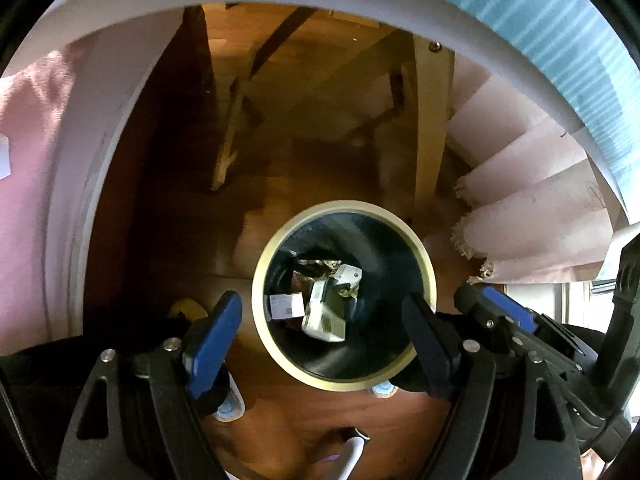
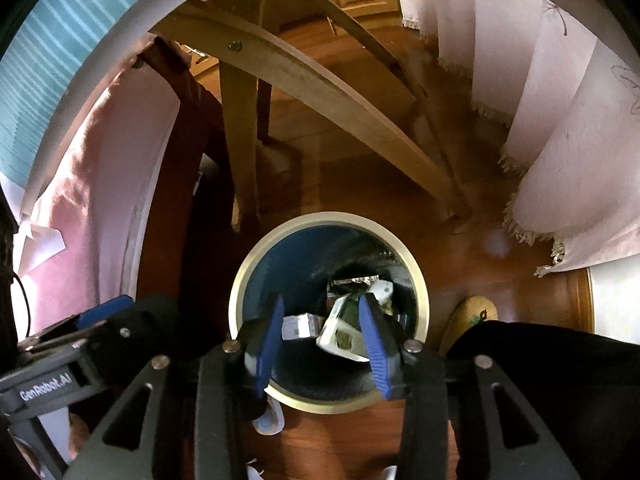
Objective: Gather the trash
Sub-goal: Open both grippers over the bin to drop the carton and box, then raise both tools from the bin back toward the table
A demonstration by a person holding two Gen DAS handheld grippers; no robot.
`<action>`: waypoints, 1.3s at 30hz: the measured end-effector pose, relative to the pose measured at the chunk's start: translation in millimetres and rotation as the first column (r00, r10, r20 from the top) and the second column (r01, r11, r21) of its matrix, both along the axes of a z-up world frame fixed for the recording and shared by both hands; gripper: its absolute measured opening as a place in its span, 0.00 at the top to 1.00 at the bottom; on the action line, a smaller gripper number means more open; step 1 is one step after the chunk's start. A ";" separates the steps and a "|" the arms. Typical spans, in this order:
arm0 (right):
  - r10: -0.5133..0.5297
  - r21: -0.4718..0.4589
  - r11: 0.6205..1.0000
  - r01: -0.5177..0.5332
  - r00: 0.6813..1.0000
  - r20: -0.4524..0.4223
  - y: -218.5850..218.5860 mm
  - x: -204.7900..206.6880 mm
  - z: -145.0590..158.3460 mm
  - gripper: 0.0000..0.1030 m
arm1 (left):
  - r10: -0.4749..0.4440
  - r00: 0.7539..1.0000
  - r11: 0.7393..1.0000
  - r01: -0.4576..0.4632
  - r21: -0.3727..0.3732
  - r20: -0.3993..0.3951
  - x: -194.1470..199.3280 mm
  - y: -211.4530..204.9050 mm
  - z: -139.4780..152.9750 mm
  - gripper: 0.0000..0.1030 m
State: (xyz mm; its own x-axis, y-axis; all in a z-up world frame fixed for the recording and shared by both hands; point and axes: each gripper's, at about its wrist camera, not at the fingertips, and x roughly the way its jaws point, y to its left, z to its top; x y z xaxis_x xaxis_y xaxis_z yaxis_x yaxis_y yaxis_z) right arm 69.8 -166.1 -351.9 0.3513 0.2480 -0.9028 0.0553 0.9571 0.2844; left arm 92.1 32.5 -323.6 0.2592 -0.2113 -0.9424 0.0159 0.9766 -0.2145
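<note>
A round dark trash bin with a cream rim (image 1: 428, 264) stands on the wooden floor below both grippers; it also shows in the right wrist view (image 2: 240, 280). Inside lie a green-white carton (image 1: 324, 316), a small white box (image 1: 286, 306) and crumpled foil (image 1: 316, 268). The carton (image 2: 340, 336) and white box (image 2: 300, 326) show in the right wrist view too. My left gripper (image 1: 324, 328) is open and empty above the bin mouth. My right gripper (image 2: 324, 340) is open and empty above the bin; it also shows at the right of the left wrist view (image 1: 496, 312).
Wooden table legs (image 2: 320, 92) stand behind the bin. A pink tablecloth with a fringe (image 2: 560, 200) hangs at the right, and a dark wooden chair part (image 2: 168, 184) is at the left. The person's feet in slippers (image 1: 230, 404) are near the bin.
</note>
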 end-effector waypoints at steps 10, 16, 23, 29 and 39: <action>0.009 -0.043 0.999 -0.009 1.000 -0.007 5.2 -1.1 -0.1 0.54 | -0.004 1.000 1.000 0.003 0.022 0.028 -6.1 0.5 6.9 0.22; 0.010 -0.073 0.997 -0.009 1.000 0.009 6.7 -6.8 4.8 0.54 | -0.007 0.998 1.000 0.005 0.027 0.063 -13.1 3.4 15.7 0.22; 0.021 -0.093 0.996 -0.016 0.998 0.057 11.4 -21.0 21.2 0.54 | -0.004 0.993 1.000 0.001 0.026 0.117 -25.0 9.4 30.1 0.22; 0.051 -0.120 0.992 -0.037 0.992 0.113 18.5 -36.2 39.1 0.54 | -0.015 0.982 0.999 0.009 0.031 0.187 -37.6 11.6 48.1 0.21; 0.091 -0.139 0.988 -0.060 0.970 0.227 25.1 -61.4 82.4 0.54 | -0.042 0.946 0.999 0.031 0.040 0.321 -61.4 15.5 87.9 0.21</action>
